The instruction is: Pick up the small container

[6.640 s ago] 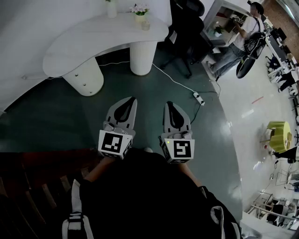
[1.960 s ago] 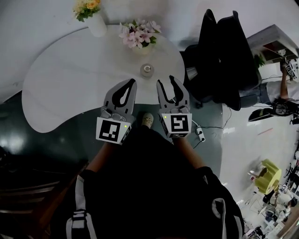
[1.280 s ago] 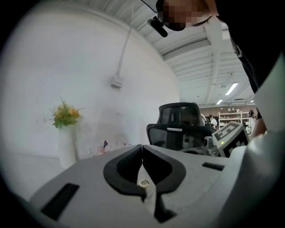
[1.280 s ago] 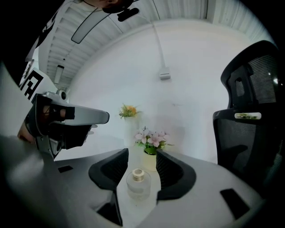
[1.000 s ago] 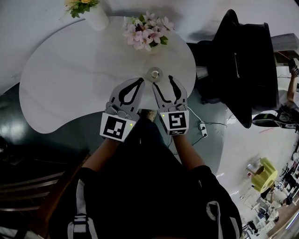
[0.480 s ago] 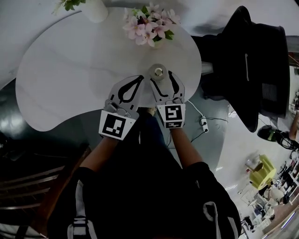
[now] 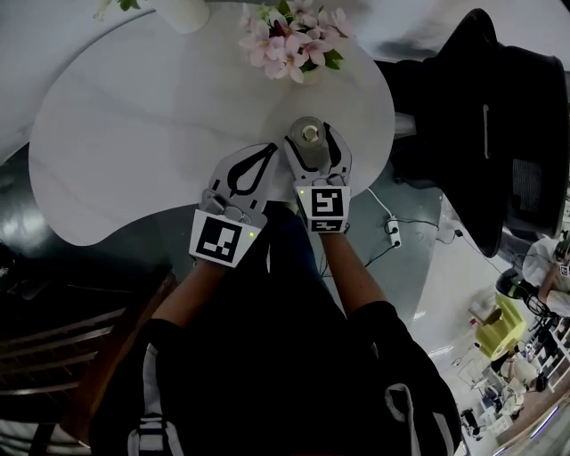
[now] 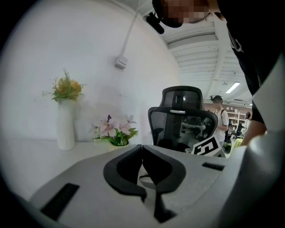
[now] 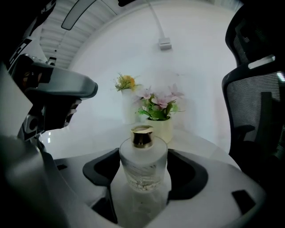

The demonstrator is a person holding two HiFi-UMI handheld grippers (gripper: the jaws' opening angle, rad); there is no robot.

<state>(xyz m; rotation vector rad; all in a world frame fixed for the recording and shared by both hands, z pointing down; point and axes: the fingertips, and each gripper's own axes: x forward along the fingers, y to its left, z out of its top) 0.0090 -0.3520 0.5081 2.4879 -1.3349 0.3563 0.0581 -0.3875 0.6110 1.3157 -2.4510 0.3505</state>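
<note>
The small container point(image 7: 309, 133) is a frosted glass bottle with a gold cap point(image 9: 141, 136), standing upright near the right edge of the white table point(image 7: 134, 134). My right gripper point(image 7: 310, 140) reaches round it: the bottle point(image 9: 143, 167) stands between the two dark pads point(image 9: 99, 171), and the jaws are opening, with no clear press on the glass. My left gripper point(image 7: 265, 150) hovers beside it to the left, over the table's near edge, shut with nothing in it. In the left gripper view its pads point(image 8: 133, 167) meet at the tips.
A pot of pink flowers point(image 7: 289, 40) stands just beyond the bottle, and a white vase point(image 7: 183, 11) at the far edge. A black office chair point(image 7: 481, 116) is close on the right. A power strip point(image 7: 392, 233) lies on the dark floor.
My right gripper has moved forward and its jaws have spread, so the bottle now stands between them. The left gripper has stayed shut beside it.
</note>
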